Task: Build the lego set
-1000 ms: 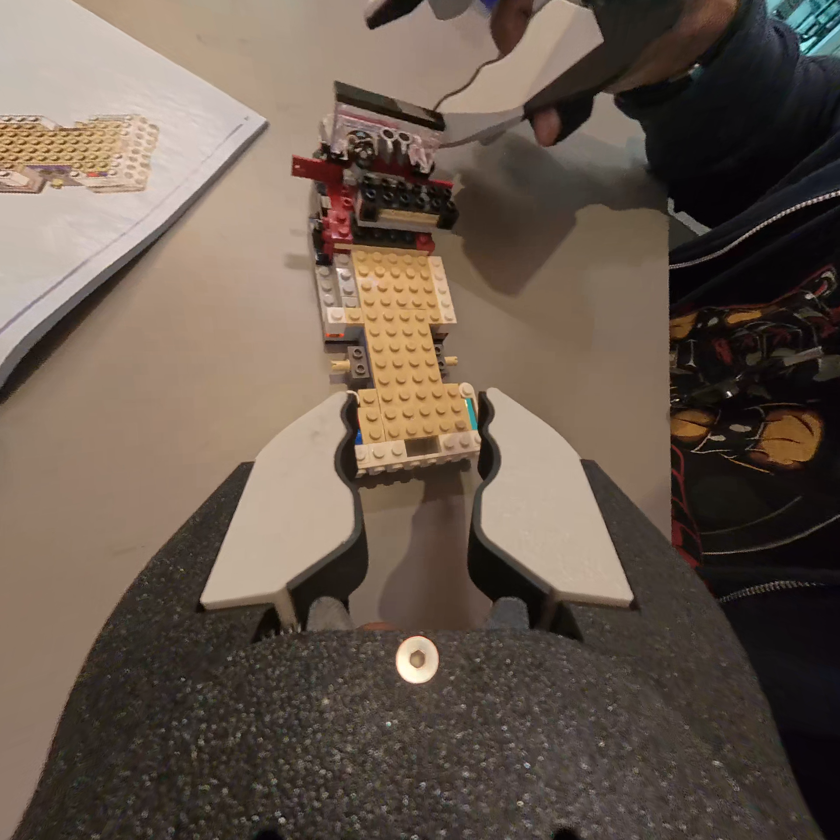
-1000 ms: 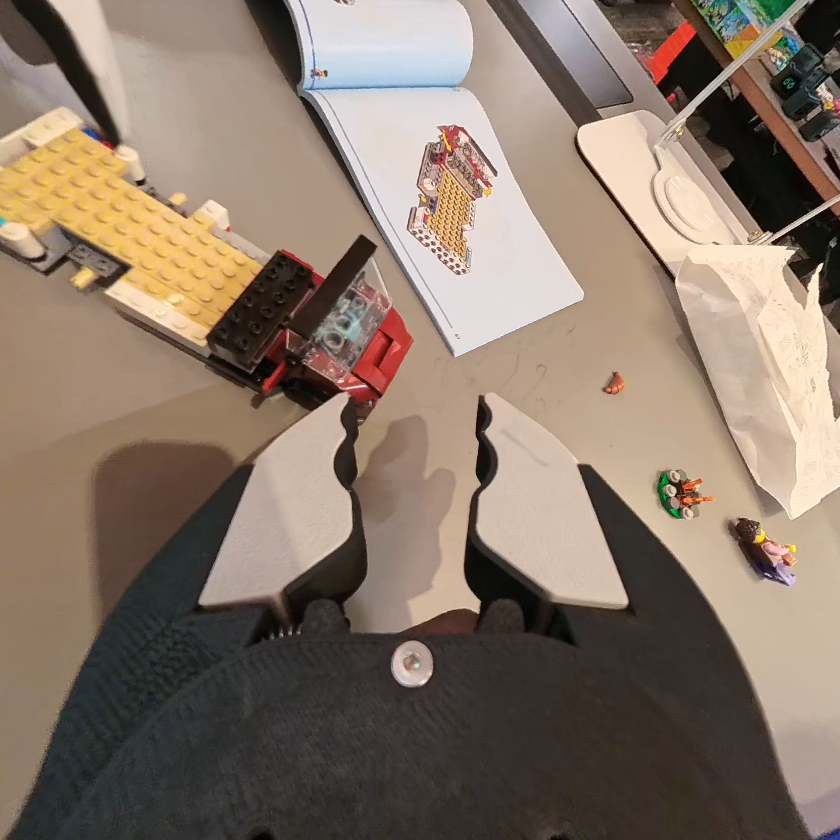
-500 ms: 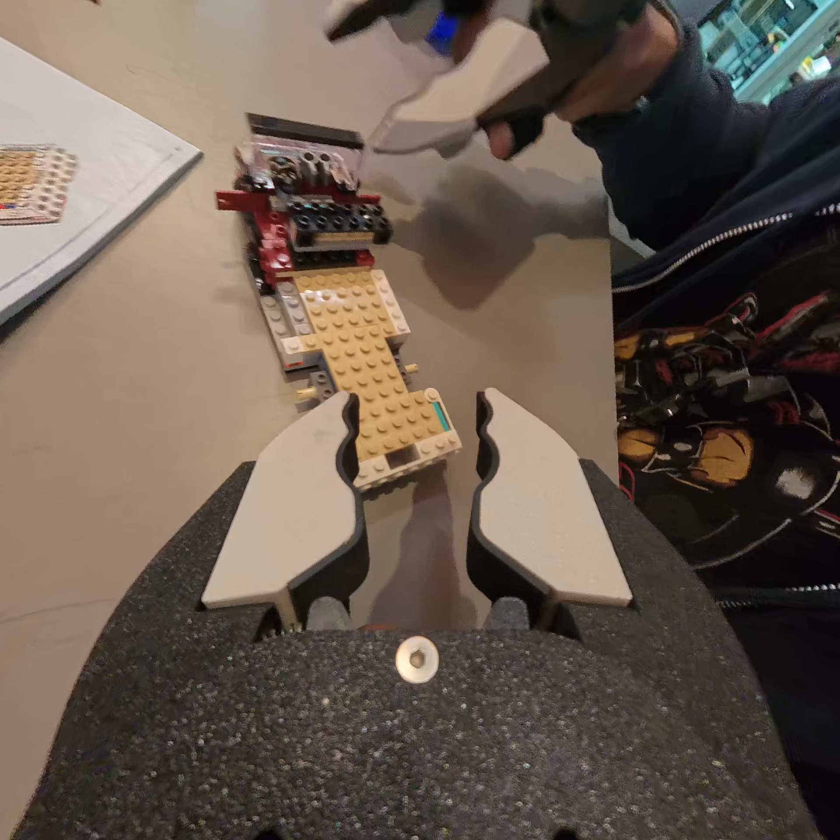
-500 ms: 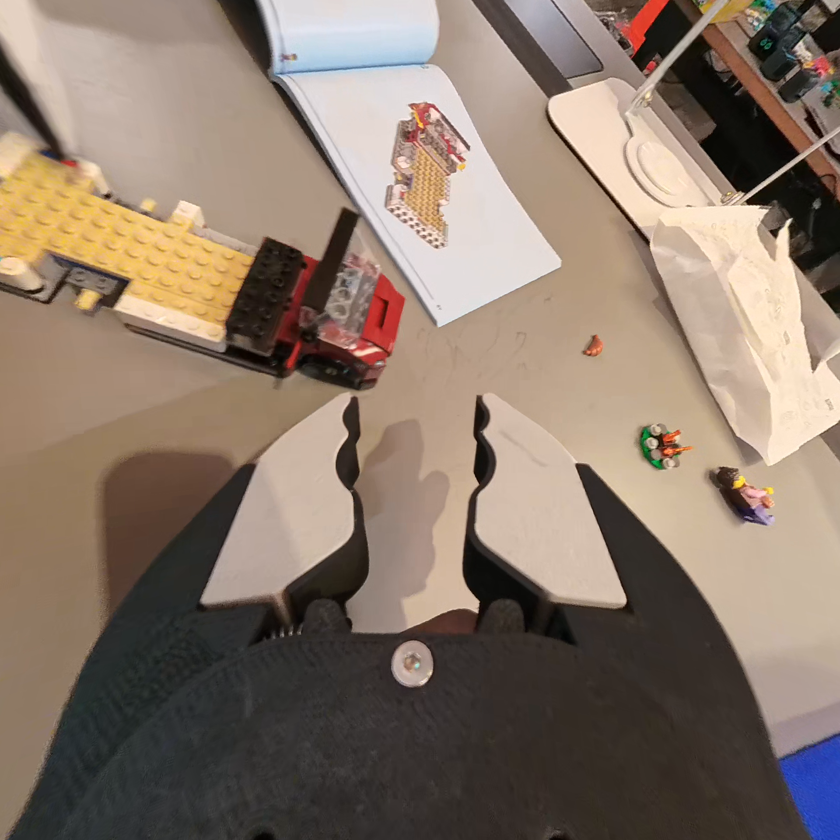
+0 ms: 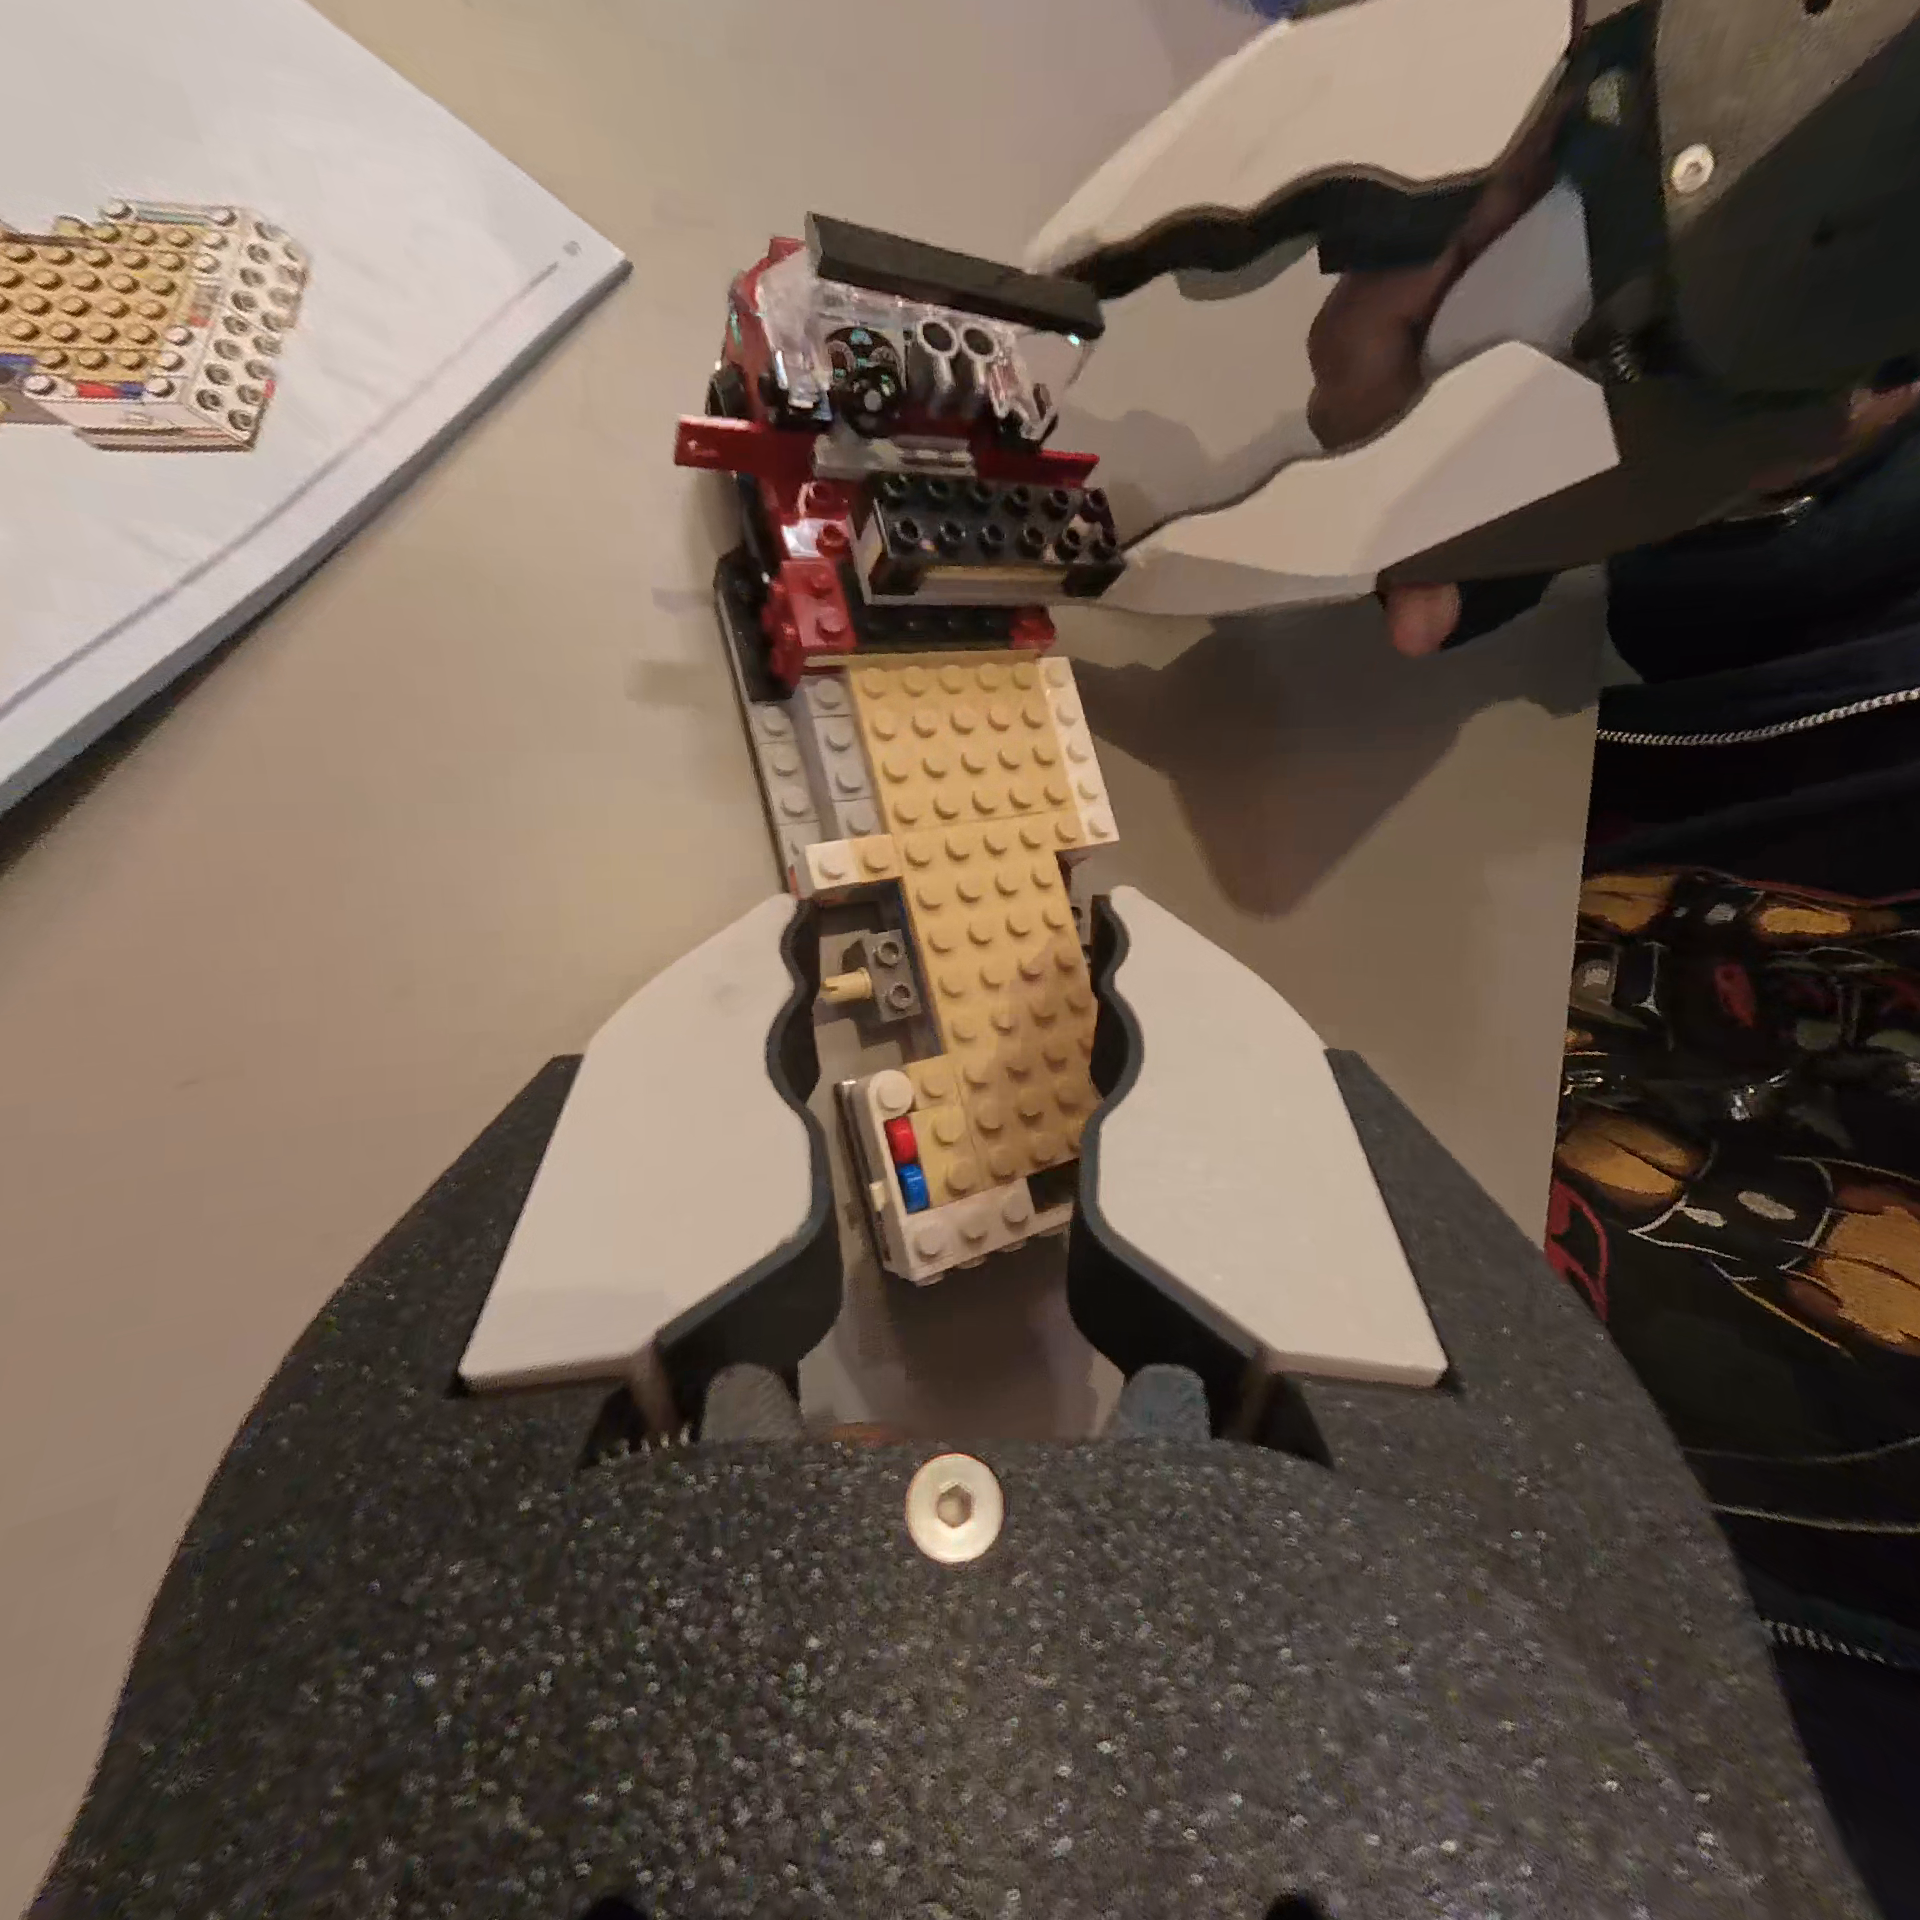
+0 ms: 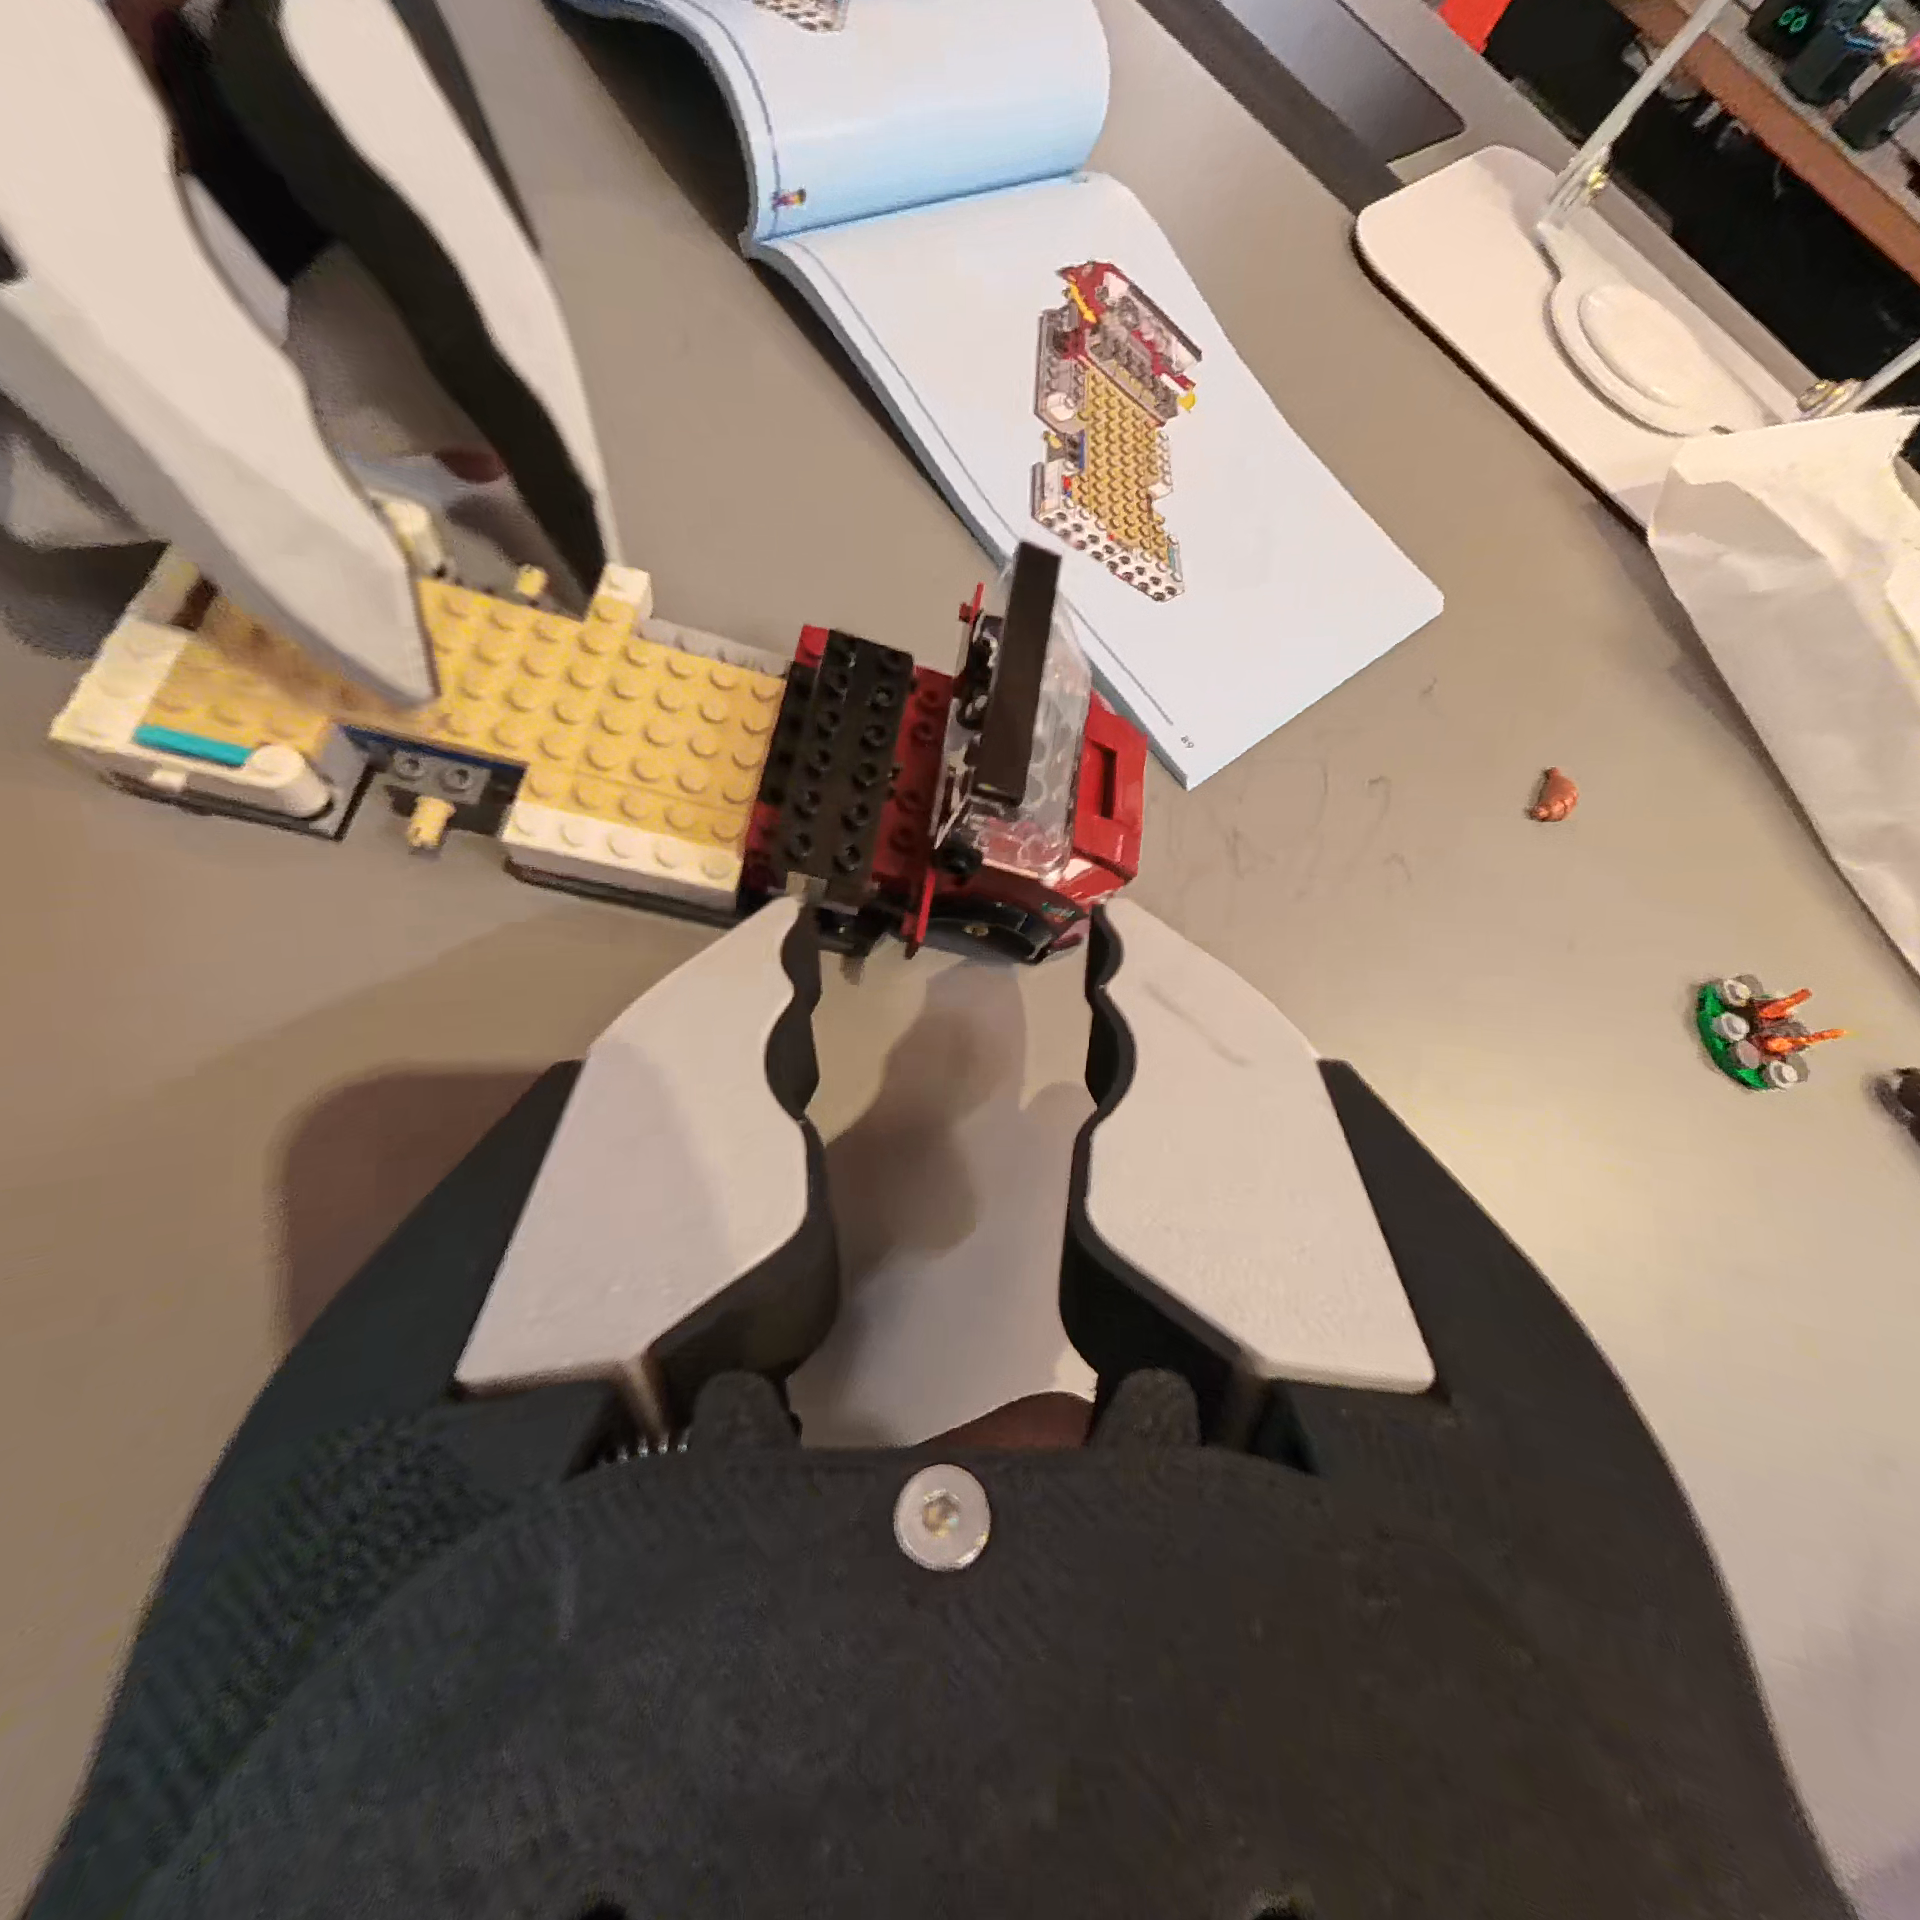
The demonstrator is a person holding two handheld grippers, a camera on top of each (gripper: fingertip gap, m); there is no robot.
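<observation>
A brick truck (image 5: 966,748) with a tan studded deck, a dark red cab and a raised black roof plate (image 5: 945,270) lies on the grey table. My left gripper (image 5: 945,914) is open and straddles the narrow rear of the deck. The right finger (image 5: 1195,1039) lies along the deck's edge, and a gap shows on the left side. The truck also shows in the right wrist view (image 6: 644,727). My right gripper (image 6: 940,920) is open, with its fingertips at the side of the red cab (image 6: 1101,810). In the left wrist view the right gripper (image 5: 1101,416) brackets the cab.
An open instruction booklet (image 6: 1195,499) lies beyond the truck and also shows in the left wrist view (image 5: 260,364). A small brown piece (image 6: 1551,795), a green piece with flames (image 6: 1756,1034), a white paper bag (image 6: 1818,623) and a white lamp base (image 6: 1538,281) are to the right. A person's torso (image 5: 1745,1039) is close on the right. Between my right fingertips and the raised black roof plate (image 5: 945,270) there is roughly 5 cm.
My left gripper has slid forward so the truck's rear now lies deep between its fingers. My right gripper has closed in on the cab's side. Both jaws stayed open.
</observation>
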